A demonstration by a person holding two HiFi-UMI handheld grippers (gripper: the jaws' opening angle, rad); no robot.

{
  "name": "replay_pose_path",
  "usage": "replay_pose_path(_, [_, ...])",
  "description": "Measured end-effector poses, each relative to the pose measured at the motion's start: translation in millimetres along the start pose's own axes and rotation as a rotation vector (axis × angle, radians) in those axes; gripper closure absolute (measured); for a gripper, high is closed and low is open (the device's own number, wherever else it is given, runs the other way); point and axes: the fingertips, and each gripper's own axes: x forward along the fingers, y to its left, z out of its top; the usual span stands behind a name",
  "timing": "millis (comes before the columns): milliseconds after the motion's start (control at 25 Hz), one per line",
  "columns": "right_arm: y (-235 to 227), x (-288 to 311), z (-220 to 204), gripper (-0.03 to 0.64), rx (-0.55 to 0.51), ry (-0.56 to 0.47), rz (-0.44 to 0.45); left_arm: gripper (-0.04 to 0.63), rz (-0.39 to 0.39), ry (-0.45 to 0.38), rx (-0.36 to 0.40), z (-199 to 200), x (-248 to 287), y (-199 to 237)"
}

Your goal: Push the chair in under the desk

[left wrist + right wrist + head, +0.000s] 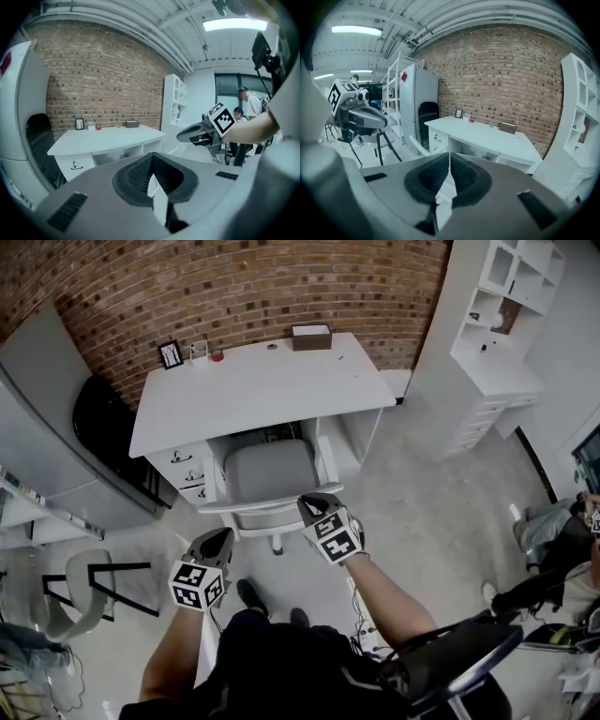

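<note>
Apparently the push is all but done: the grey office chair (270, 472) sits with its seat under the white desk surface (258, 390), backrest just before the desk's front edge. The left hand-held gripper (217, 542) and right hand-held gripper (315, 506), both pressed together and empty, hover before the desk, near the backrest.

The desk (262, 390) looks smooth and matt, the chair seat (270, 470) padded, the brick wall (234, 287) rough

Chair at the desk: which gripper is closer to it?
Right. The right gripper is beside the back edge of the chair; the left gripper is farther, below-left of it.
</note>
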Motion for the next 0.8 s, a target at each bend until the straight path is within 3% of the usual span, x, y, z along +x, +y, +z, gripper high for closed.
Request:
replay_pose_path(320, [19, -27, 40, 0.607, 0.147, -0.12, 0.019, 0.588, 0.088, -0.114, -0.043, 35, -57, 15])
replay_pose_path(520, [34, -39, 64, 0.607, 0.185, -0.18, 0.02, 0.588, 0.137, -0.188, -0.061, 59, -81, 30])
replay_pose_path(800, [61, -46, 96, 0.607, 0.213, -0.249, -0.004, 0.588, 0.212, -0.247, -0.008, 75, -116, 54])
